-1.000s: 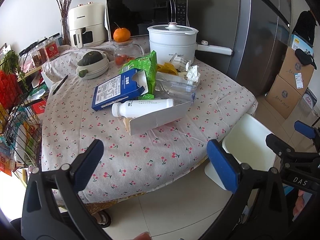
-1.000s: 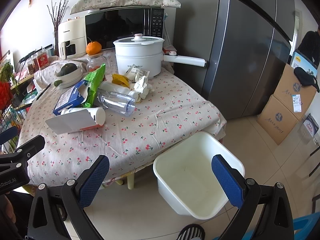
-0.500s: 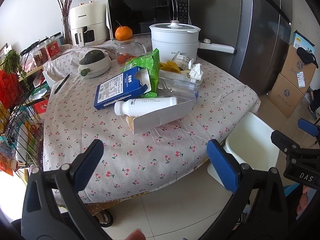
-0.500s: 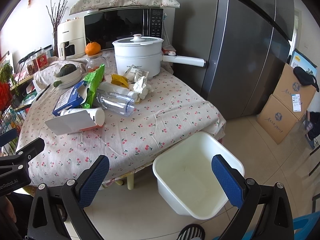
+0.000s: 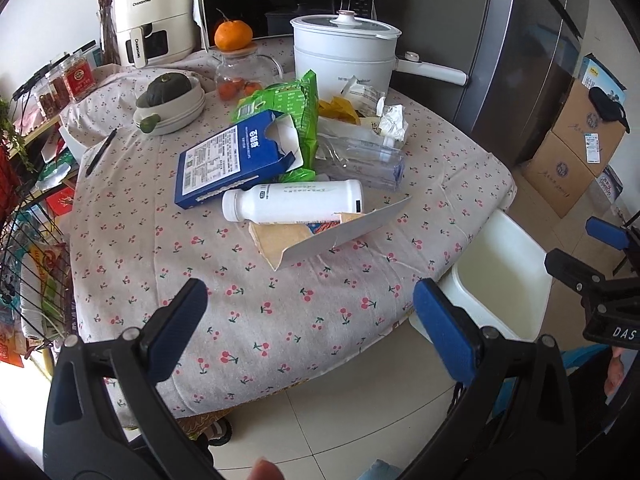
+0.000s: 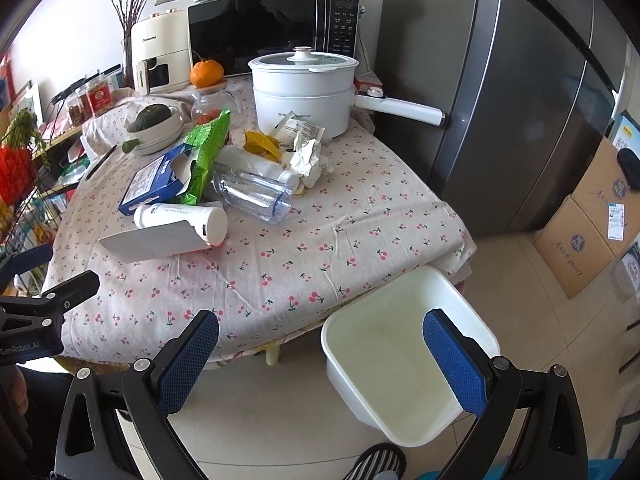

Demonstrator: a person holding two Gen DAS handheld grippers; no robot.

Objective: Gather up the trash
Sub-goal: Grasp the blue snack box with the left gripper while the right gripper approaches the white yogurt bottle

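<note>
Trash lies heaped mid-table: a white bottle (image 5: 292, 202) on its side, a torn grey-white carton (image 5: 320, 236) in front of it, a blue box (image 5: 236, 158), a green bag (image 5: 296, 120), a clear plastic bottle (image 5: 360, 160), crumpled paper (image 5: 394, 120) and a yellow wrapper (image 5: 338, 108). An empty white bin (image 6: 404, 364) stands on the floor by the table's right corner. My left gripper (image 5: 310, 328) is open over the near table edge. My right gripper (image 6: 320, 354) is open above the floor beside the bin. Neither holds anything.
At the back stand a white pot (image 5: 344, 56), a microwave (image 6: 272, 36), an air fryer (image 5: 154, 28), a jar with an orange (image 5: 234, 34) on it and a bowl with a squash (image 5: 170, 102). A fridge (image 6: 520, 100) and cardboard boxes (image 6: 592, 224) are on the right, a wire rack (image 5: 28, 260) on the left.
My left gripper has moved closer to the table and the trash pile. The right gripper has edged slightly forward. Both stay open.
</note>
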